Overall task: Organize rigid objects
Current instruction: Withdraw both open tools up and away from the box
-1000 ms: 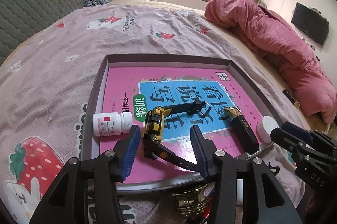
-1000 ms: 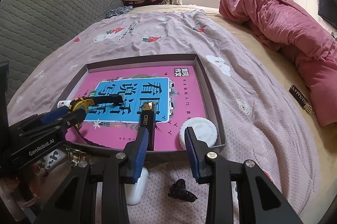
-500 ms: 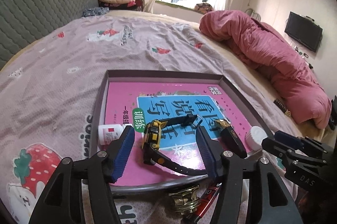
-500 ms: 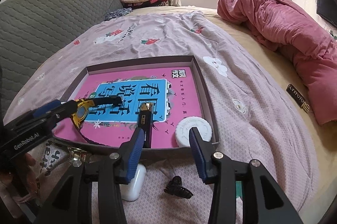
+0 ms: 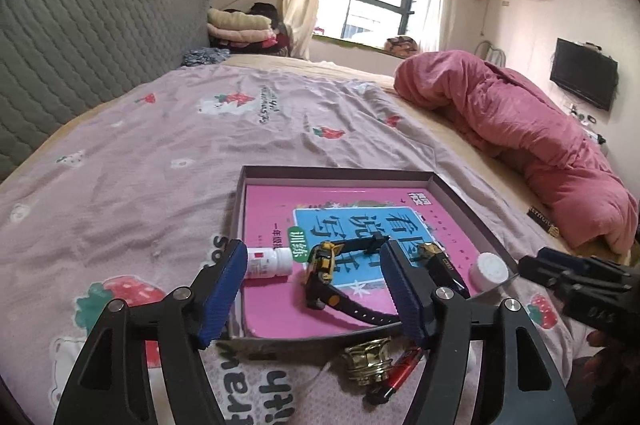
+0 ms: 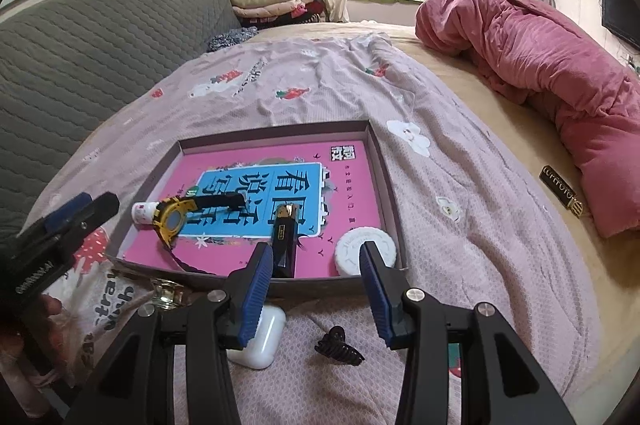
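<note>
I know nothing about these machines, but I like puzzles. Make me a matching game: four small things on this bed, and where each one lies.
Things:
1. wristwatch
2. hair claw
3. earbud case
4. pill bottle

Places:
A. tray's left edge, on its side
B. on the blanket, black, outside the tray
C. on the pink book
D. on the blanket, white, outside the tray

Pairs: 1-C, 2-B, 3-D, 4-A

I see a bed (image 6: pixel 460 153) under a mauve strawberry-print sheet (image 5: pixel 160 161). Directly on it lie a shallow grey tray (image 6: pixel 380 161), a white earbud case (image 6: pixel 262 341), a black hair claw (image 6: pixel 338 345), a brass ornament (image 5: pixel 368 361) touching a red lighter (image 5: pixel 402 371), and a bunched pink duvet (image 6: pixel 540 65) well apart.
</note>
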Available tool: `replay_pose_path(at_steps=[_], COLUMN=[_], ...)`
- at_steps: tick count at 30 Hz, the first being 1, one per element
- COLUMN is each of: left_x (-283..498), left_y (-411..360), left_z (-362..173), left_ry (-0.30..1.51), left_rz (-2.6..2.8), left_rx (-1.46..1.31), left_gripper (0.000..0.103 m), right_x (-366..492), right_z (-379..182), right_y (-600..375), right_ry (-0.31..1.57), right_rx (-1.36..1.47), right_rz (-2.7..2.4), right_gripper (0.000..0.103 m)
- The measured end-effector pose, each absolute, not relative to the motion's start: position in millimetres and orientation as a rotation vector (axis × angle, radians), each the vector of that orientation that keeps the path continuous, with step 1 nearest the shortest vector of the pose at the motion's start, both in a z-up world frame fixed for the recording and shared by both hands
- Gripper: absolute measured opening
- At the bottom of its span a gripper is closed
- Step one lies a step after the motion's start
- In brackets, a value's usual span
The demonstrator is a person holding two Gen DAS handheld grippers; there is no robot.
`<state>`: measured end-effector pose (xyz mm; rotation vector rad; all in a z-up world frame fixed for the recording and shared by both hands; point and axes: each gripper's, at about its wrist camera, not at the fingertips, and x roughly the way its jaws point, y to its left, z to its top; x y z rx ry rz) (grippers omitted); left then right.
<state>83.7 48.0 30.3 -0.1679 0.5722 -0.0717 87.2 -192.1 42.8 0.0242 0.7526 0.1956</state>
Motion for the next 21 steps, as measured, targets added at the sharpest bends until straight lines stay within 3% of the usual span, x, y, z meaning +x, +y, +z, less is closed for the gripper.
replay_pose_path(at_steps=[4,21], left_x=[73,33], left_y=[51,50], left_z=[36,53], left_ry=[0.561,0.549], left_rz=[-0.054,-0.011], left_rx=[-0.17,-0.127], left_gripper=[0.071,0.071], right_x=[80,63], right_z=[53,79], right_y=[-199,-231], right_ry=[0.727,0.648], right_rx=[0.038,0.117], right_rz=[0.197,0.186], right_gripper=[0.05,0.051])
